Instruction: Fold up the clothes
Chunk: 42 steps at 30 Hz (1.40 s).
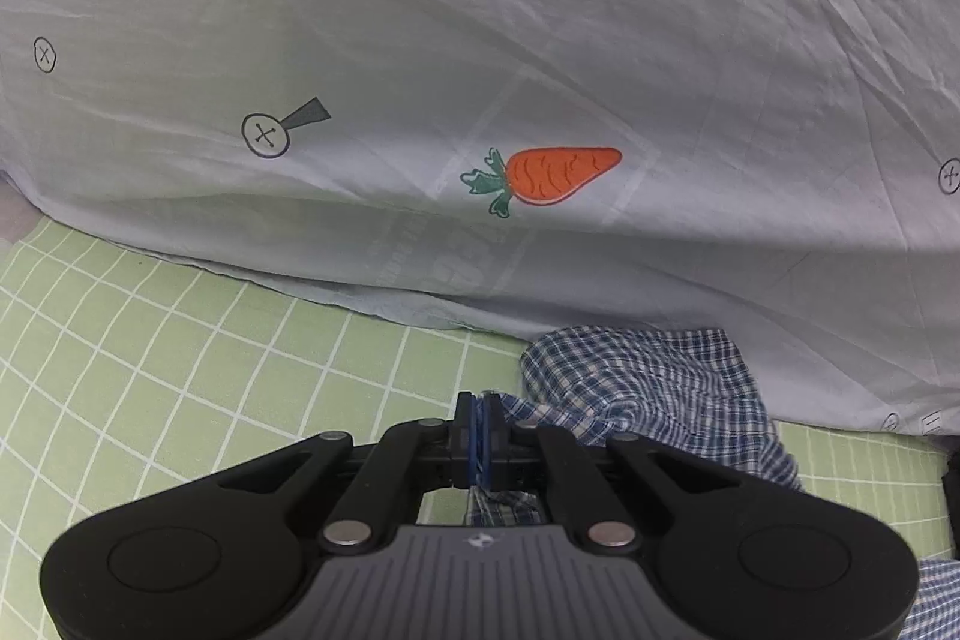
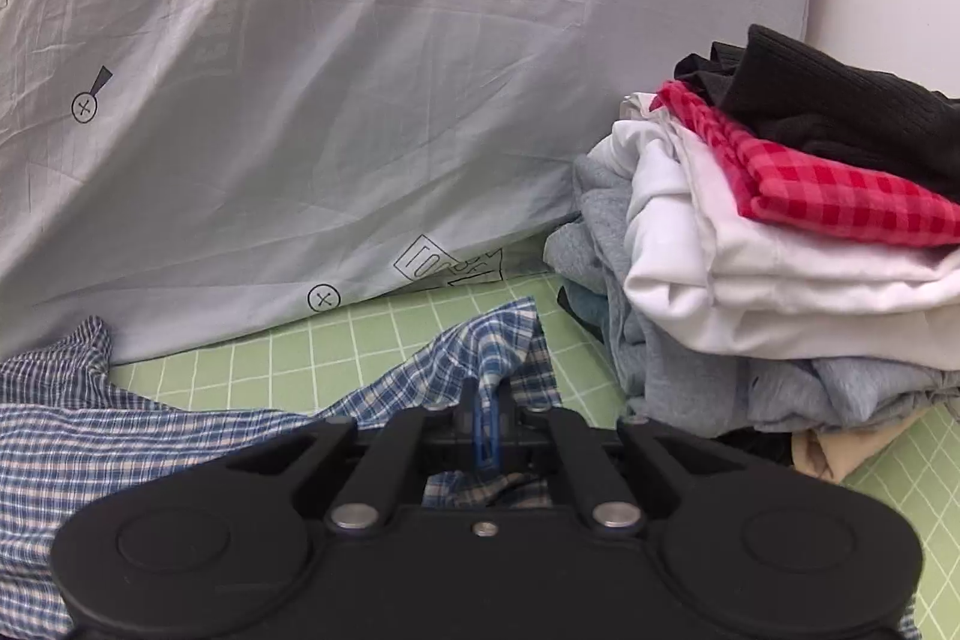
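A blue and white plaid shirt lies crumpled on the green checked sheet. My left gripper is shut on an edge of it, with fabric pinched between the blue pads. The shirt also shows in the right wrist view, spread low to the left. My right gripper is shut on another part of the same shirt, where a fold rises just beyond the fingers.
A large pale blue pillow with a carrot print fills the back; it also shows in the right wrist view. A pile of clothes, black, red checked, white and grey, stands at the right.
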{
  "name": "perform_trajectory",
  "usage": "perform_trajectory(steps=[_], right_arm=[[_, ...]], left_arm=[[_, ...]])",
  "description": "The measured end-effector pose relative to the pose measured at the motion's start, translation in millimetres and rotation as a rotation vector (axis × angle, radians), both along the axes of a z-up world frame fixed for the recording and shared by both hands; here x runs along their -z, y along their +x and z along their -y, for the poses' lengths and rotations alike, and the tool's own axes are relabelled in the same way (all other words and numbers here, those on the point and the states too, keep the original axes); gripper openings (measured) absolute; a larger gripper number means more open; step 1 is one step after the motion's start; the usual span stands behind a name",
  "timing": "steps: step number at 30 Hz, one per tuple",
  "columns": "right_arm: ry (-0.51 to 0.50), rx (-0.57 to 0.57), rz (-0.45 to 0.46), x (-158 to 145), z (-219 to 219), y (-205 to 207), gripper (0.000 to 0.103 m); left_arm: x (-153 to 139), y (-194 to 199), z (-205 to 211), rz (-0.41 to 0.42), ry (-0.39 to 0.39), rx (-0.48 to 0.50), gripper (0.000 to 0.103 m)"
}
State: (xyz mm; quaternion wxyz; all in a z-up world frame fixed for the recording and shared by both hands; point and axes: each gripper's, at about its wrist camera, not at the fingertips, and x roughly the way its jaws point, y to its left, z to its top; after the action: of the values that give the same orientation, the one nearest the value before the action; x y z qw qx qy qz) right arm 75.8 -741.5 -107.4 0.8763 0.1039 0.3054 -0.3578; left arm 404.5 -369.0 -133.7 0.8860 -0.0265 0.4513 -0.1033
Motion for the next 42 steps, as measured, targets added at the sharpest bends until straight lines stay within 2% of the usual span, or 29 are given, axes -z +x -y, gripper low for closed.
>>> perform_trajectory(steps=[2,5,7,8,9,10,11,13,14,17,20,24,26,28,29,30,33,37,39,42], right_arm=[[0.027,0.006,-0.045,20.3,6.5,7.7,0.003],[0.129,0.042,-0.085,55.4,16.8,9.9,0.004],[0.192,0.081,-0.080,69.5,22.5,4.2,0.009],[0.217,0.105,-0.072,74.2,24.3,-0.6,0.014],[0.215,0.124,-0.075,74.9,25.0,-3.8,0.028],[0.206,0.142,-0.081,74.6,25.3,-6.5,0.036],[0.197,0.159,-0.088,74.3,25.7,-9.2,0.048],[0.178,0.168,-0.092,72.3,25.6,-15.4,0.051],[0.176,0.154,-0.087,70.7,25.7,-18.1,0.054],[0.173,0.135,-0.077,69.8,25.5,-21.0,0.083],[0.171,0.111,-0.085,72.8,25.6,-18.2,0.085],[0.184,0.079,-0.112,79.8,26.1,-13.0,0.085],[0.202,0.072,-0.127,83.9,25.9,-11.9,0.081],[0.231,0.063,-0.135,87.8,26.0,-11.8,0.068],[0.240,0.057,-0.134,88.0,25.2,-12.2,0.048],[0.248,0.049,-0.133,87.7,24.2,-12.6,0.032],[0.217,0.019,-0.127,81.0,16.1,-14.6,0.019],[0.043,-0.073,-0.120,56.9,-13.5,-18.7,0.016],[-0.005,-0.124,-0.094,44.9,-29.4,-22.7,0.016],[-0.017,-0.196,-0.054,32.3,-54.6,-31.2,0.015]], left_arm=[[15.5,4.6,0.6,-0.036,0.022,-0.009,0.002],[34.3,8.1,0.6,-0.069,0.054,-0.009,0.002],[42.1,10.3,-1.0,-0.086,0.071,-0.004,0.003],[42.6,10.9,-2.8,-0.089,0.069,-0.005,0.009],[42.8,11.6,-4.6,-0.091,0.066,-0.006,0.012],[41.8,10.6,-7.2,-0.089,0.065,-0.014,0.026],[38.7,8.4,-8.8,-0.082,0.057,-0.015,0.033],[32.2,2.7,-10.6,-0.074,0.040,-0.010,0.067],[27.4,-3.1,-10.8,-0.068,0.033,-0.005,0.079],[14.5,-26.4,-5.0,-0.041,0.061,0.020,0.084],[6.3,-56.8,0.3,-0.033,0.114,0.033,0.091],[9.4,-98.8,7.6,-0.056,0.170,0.102,0.092],[16.9,-122.0,8.8,-0.071,0.197,0.140,0.092],[22.1,-144.6,9.4,-0.094,0.209,0.177,0.092],[23.9,-155.8,9.4,-0.107,0.210,0.195,0.092],[24.8,-166.5,8.6,-0.116,0.211,0.211,0.092],[25.5,-195.4,8.7,-0.132,0.219,0.255,0.092],[25.5,-224.4,7.5,-0.153,0.229,0.281,0.092],[23.3,-237.3,6.4,-0.158,0.234,0.289,0.092],[19.4,-250.6,5.4,-0.159,0.237,0.293,0.092]])
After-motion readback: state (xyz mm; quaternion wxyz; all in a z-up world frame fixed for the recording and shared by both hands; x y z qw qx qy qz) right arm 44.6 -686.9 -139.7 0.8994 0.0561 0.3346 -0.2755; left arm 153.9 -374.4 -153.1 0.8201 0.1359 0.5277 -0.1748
